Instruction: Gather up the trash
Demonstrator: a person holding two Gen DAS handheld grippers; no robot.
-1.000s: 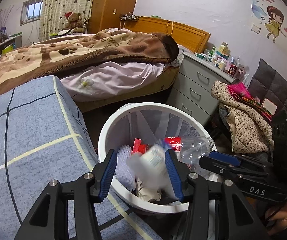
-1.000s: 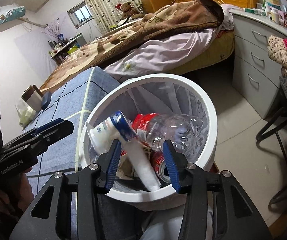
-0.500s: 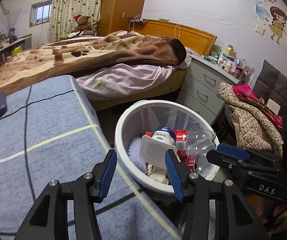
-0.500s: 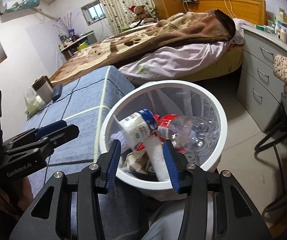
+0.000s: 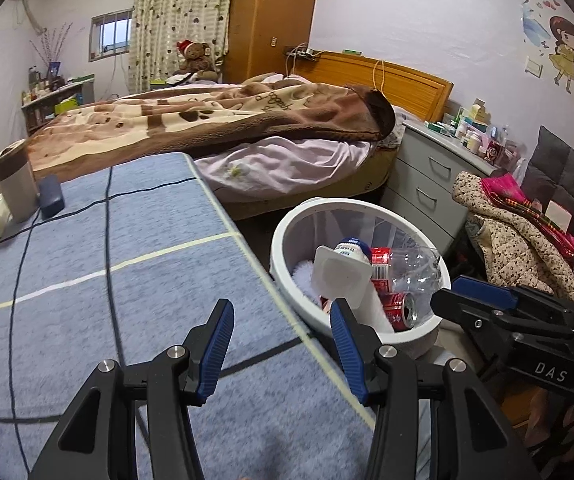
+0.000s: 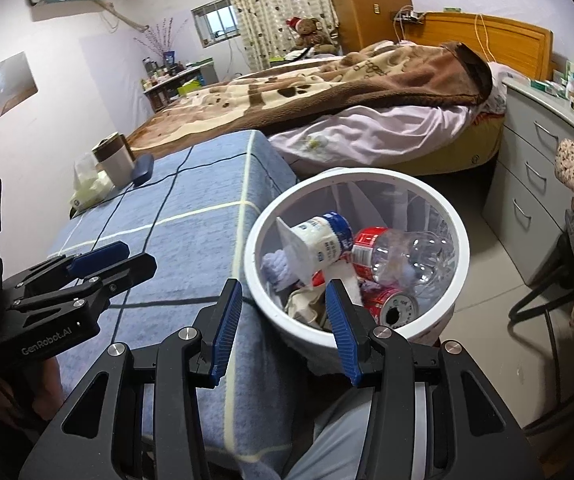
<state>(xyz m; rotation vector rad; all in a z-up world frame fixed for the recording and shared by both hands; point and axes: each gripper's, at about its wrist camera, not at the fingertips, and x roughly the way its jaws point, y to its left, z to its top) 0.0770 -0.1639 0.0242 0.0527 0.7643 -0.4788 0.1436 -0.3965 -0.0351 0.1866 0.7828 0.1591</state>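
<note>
The blue surface [image 5: 127, 280] with pale grid lines fills the left of both views, and the white trash bin [image 6: 461, 248] stands on the floor just beside its right edge, in front of the bed [image 5: 247, 128]. Inside the bin lie a clear plastic bottle [image 6: 411, 256] with a red label, a white yogurt cup [image 6: 319, 240] with a blue band resting against the bottle, a red soda can [image 6: 391, 306] below them near the bin's front wall, and crumpled paper [image 6: 303, 308]. The left tool [image 5: 281, 342] hangs over the surface at the bin's left, its blue pads parted about halfway with nothing between them. The right tool [image 6: 283, 320] hangs over the bin's near rim, likewise half open and empty.
</note>
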